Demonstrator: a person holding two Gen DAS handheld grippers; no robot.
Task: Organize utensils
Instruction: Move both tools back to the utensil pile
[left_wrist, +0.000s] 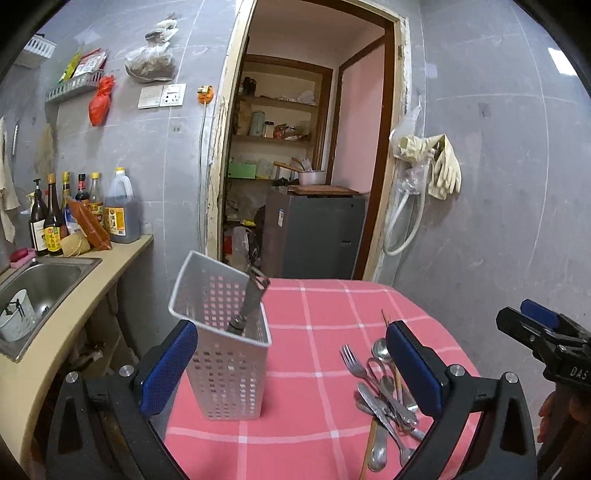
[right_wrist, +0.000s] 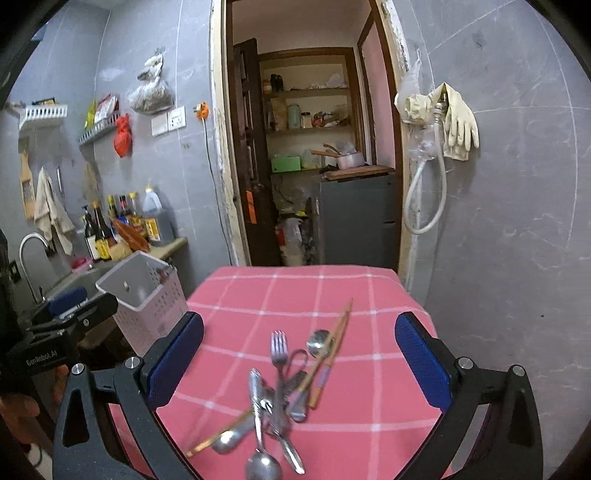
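Observation:
A white perforated utensil holder stands at the left edge of the table with the pink checked cloth; a dark utensil handle leans inside it. My left gripper is open, its jaws either side of the holder, not touching it. A pile of utensils with a fork, spoons and chopsticks lies to the right. In the right wrist view my right gripper is open and empty above the pile; the holder is at the left.
A counter with a steel sink and several sauce bottles runs along the left. A doorway with a grey cabinet lies behind the table. Rubber gloves hang on the right wall.

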